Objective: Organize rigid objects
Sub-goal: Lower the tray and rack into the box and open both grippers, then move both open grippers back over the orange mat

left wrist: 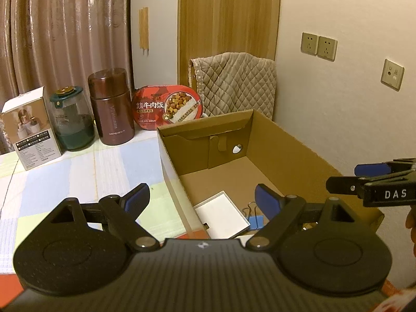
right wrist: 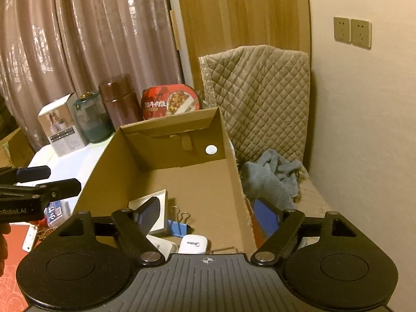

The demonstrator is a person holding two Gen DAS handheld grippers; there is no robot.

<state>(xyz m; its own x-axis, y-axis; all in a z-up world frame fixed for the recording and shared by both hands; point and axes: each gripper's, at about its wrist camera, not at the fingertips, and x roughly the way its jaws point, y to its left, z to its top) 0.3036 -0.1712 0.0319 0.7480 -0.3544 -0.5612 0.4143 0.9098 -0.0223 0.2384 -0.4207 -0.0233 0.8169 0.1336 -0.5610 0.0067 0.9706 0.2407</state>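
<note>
An open cardboard box (left wrist: 286, 140) stands on the table. On its floor lie a flat white box (left wrist: 222, 214), a blue binder clip (left wrist: 253, 219) and, in the right wrist view, a small white Midea device (right wrist: 193, 244). My left gripper (left wrist: 202, 196) is open above the box's near left wall, with one finger outside the wall and one inside. My right gripper (right wrist: 208, 210) is open over the box's near right wall, its left finger above the white box (right wrist: 156, 208) and the binder clip (right wrist: 178, 227). Neither gripper holds anything. Each gripper shows at the edge of the other's view.
Behind the box stand a white product carton (left wrist: 28, 127), a glass jar with a green lid (left wrist: 72, 122), a brown thermos (left wrist: 111, 106) and a red beef-rice meal pack (left wrist: 169, 106). A quilted cloth (right wrist: 260, 91) and a grey towel (right wrist: 273, 176) lie to the right, by the wall.
</note>
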